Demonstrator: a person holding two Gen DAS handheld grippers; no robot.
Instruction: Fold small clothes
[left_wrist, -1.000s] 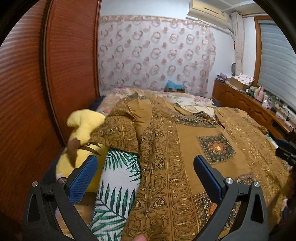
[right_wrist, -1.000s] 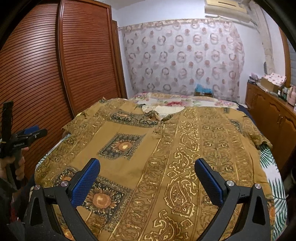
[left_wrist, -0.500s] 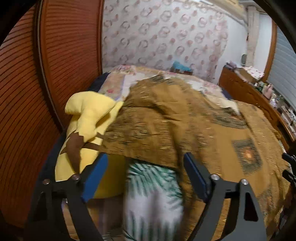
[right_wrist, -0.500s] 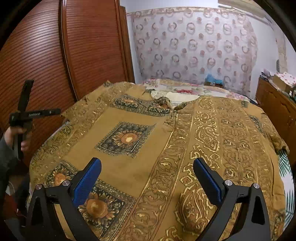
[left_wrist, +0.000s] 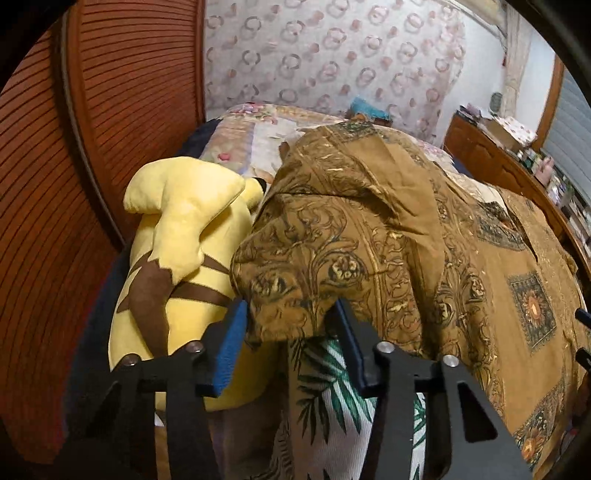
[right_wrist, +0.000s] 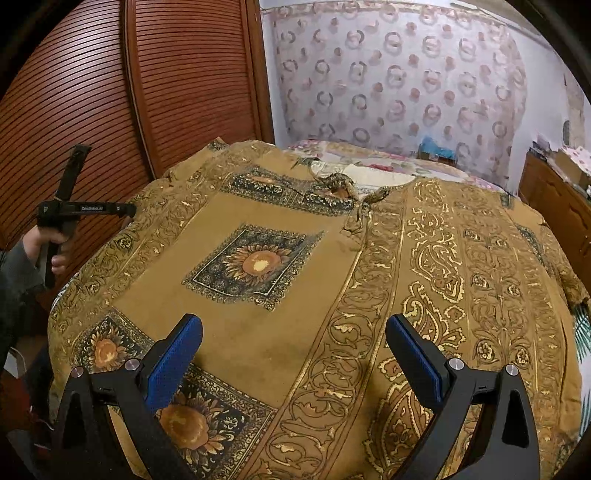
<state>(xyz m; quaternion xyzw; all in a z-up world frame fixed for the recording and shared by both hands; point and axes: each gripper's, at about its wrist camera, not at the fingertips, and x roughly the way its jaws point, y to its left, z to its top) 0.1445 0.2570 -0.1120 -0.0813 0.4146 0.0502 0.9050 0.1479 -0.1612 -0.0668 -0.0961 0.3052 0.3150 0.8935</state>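
Left wrist view is showing the left gripper (left_wrist: 290, 332) with its two blue pads (left_wrist: 229, 347) standing on both sides of a bunched edge of the garment (left_wrist: 369, 236). The brown and gold cloth is sitting between the pads, but I cannot tell if they are already pressing it or only standing close around it. The garment is filling the view from 12 o'clock to 4 o'clock and is hanging over a white sheet (left_wrist: 332, 398) with green leaves at 6 o'clock. A yellow plush (left_wrist: 177, 236) with brown stripes is lying at 9 o'clock, touching the left side of the garment. A red-brown slatted door (left_wrist: 74, 147) is standing at 10 o'clock.

In the right wrist view the right gripper (right_wrist: 293, 354) is hovering over the garment (right_wrist: 295, 280) with its pads (right_wrist: 173, 362) wide apart and nothing between them. The garment is lying spread almost flat over the bed, with a sunflower square (right_wrist: 255, 264) near the middle and gold scroll bands running toward 3 o'clock. The collar (right_wrist: 347, 192) is lying at 12 o'clock. At 9 o'clock the left hand (right_wrist: 48, 247) is gripping the black handle of the other tool (right_wrist: 74, 210), beside the garment's left edge. A wooden cabinet (right_wrist: 554, 199) is standing at 3 o'clock.
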